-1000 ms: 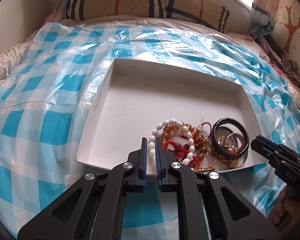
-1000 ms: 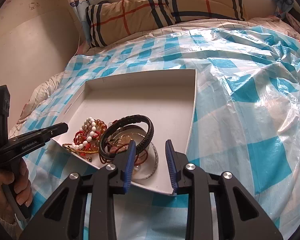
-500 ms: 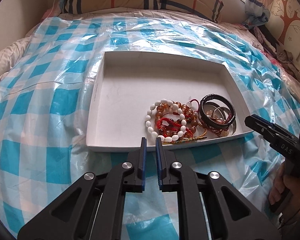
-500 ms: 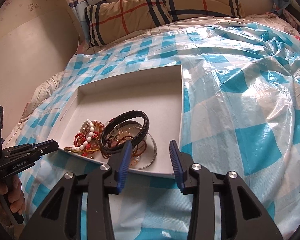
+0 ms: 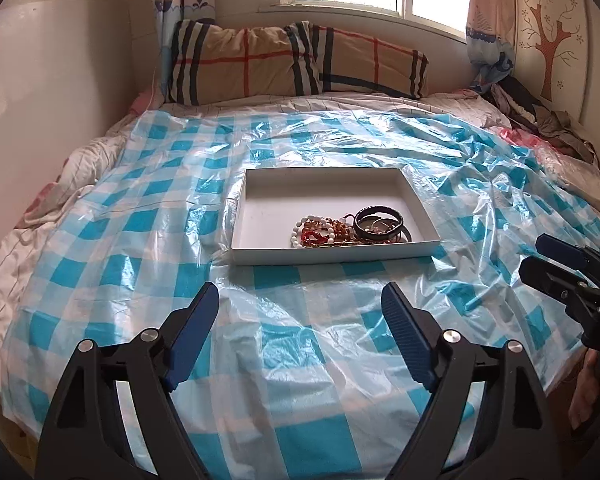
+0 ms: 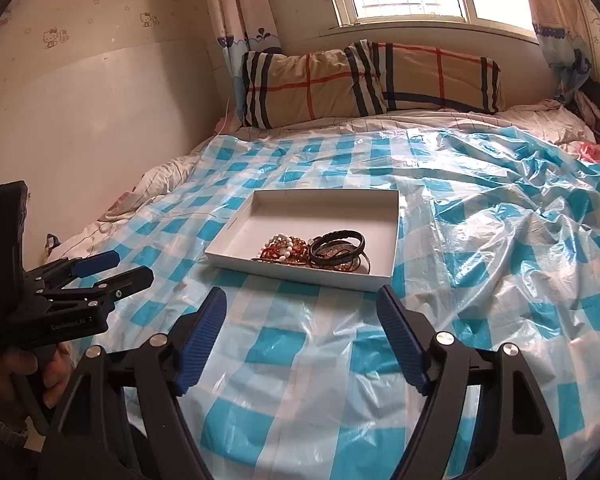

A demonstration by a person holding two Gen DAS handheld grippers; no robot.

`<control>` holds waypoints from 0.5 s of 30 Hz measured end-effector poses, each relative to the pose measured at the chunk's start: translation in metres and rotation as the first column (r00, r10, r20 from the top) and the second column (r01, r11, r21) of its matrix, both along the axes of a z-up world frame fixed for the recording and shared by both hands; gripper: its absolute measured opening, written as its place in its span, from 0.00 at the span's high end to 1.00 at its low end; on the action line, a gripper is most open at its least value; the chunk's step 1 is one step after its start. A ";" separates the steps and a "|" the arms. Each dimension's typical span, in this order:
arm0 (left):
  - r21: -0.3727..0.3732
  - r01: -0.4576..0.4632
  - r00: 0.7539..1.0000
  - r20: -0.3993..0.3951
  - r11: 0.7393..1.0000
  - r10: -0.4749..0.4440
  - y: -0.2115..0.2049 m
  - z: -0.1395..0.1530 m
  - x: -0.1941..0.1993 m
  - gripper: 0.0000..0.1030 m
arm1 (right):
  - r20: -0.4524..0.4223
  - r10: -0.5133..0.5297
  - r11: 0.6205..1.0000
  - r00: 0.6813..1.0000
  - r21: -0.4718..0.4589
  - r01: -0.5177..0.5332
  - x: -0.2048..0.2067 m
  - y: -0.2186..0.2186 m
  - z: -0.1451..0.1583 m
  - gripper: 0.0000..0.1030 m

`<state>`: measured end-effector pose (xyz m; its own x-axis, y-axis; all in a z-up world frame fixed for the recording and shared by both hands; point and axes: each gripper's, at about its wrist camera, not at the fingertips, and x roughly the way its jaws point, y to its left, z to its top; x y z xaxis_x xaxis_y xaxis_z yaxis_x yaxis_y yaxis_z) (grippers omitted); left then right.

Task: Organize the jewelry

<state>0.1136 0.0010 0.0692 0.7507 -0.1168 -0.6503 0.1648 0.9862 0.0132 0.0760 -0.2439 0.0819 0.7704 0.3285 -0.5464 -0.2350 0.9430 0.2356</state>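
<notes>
A shallow white box [image 5: 260, 208] [image 6: 384, 240] lies on the blue-checked plastic sheet. In its near right part is a heap of jewelry: a white bead bracelet [image 5: 300, 232], red and amber bead strands [image 5: 320, 236] [image 6: 280, 250], a black bangle [image 5: 378, 222] [image 6: 338, 244] and metal rings. My left gripper [image 5: 300, 312] is open and empty, well back from the box; it also shows in the right wrist view [image 6: 116, 268]. My right gripper [image 6: 300, 312] is open and empty, also back from the box; it also shows in the left wrist view [image 5: 540, 256].
The blue-checked plastic sheet [image 5: 140, 264] covers a bed. Plaid pillows [image 5: 292, 64] lie at the head under a window. A wall [image 6: 80, 120] runs along the left; crumpled clothes [image 5: 540, 120] are piled at the far right.
Both grippers have pulled back and up from the box, which now looks far smaller. The left gripper went from shut to wide open; the right gripper opened wider. The jewelry stays in the box.
</notes>
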 end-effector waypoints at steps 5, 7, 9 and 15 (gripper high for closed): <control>-0.004 -0.028 0.999 0.040 1.000 0.028 0.002 0.018 -0.051 0.14 | 0.015 -0.013 0.999 1.000 -0.049 0.013 -0.050 0.003 0.013 0.21; -0.014 -0.044 0.998 0.054 0.999 0.044 0.006 0.023 -0.068 0.11 | 0.017 -0.026 0.998 1.000 -0.058 0.027 -0.067 0.004 0.015 0.18; -0.025 -0.056 0.997 0.056 0.998 0.058 0.009 0.026 -0.083 0.08 | 0.015 -0.037 0.998 0.999 -0.057 0.038 -0.081 0.005 0.016 0.17; -0.018 -0.053 0.998 0.042 0.998 0.054 0.011 0.022 -0.113 0.08 | -0.024 -0.067 0.997 0.997 -0.038 0.066 -0.107 0.007 0.002 0.15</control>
<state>0.0004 0.0120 0.0916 0.7833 -0.0862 -0.6156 0.1112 0.9938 0.0022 -0.0309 -0.2366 0.0840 0.7757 0.2559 -0.5769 -0.1656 0.9646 0.2052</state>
